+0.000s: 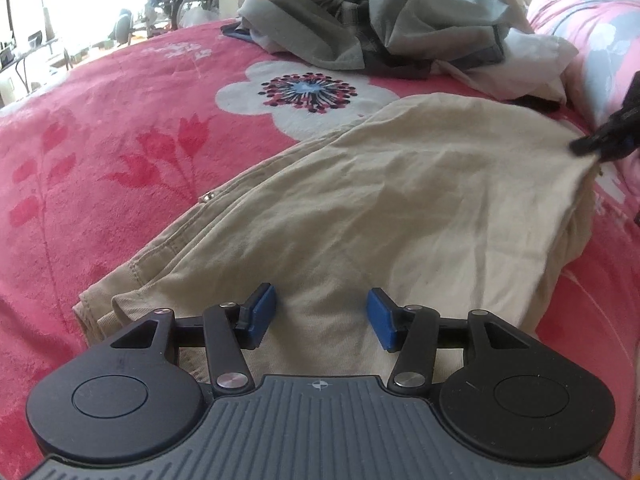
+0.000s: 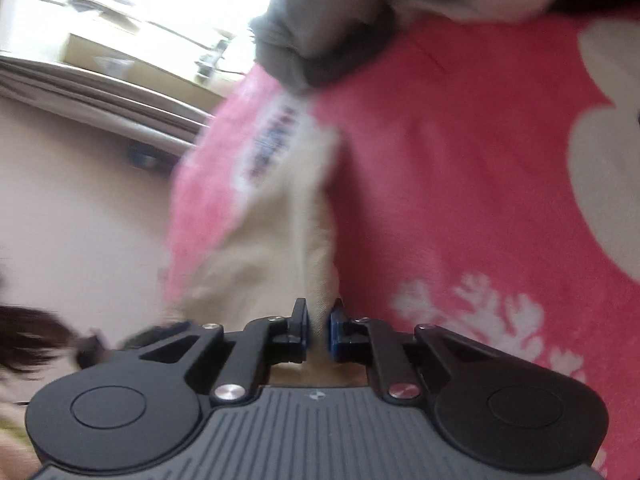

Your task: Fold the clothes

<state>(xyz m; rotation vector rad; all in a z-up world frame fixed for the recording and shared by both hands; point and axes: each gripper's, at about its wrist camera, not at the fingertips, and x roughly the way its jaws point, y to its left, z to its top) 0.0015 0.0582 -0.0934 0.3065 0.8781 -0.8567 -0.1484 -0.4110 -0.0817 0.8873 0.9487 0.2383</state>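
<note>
While the beige garment point(image 1: 392, 208) lies doubled at centre frame on the pink bed point(image 1: 120, 152), the right claw point(image 2: 319, 330) pinches its edge, the left claw point(image 1: 322, 316) gapes empty, and a crumpled heap point(image 1: 380, 28) at upper centre awaits folding.

The left gripper point(image 1: 322, 316) has a grey body with thin raised lines running along it and a small round cross mark near the front edge. On each side sits a big black round part with a circle pressed into it. Black bars with shiny silver screws lead to two short fingers point(image 1: 262, 312) with blue pads. The right gripper point(image 2: 319, 330) looks the same: grey lined body, black round parts, silver screws, black fingers point(image 2: 299, 330) with blue pads.
</note>
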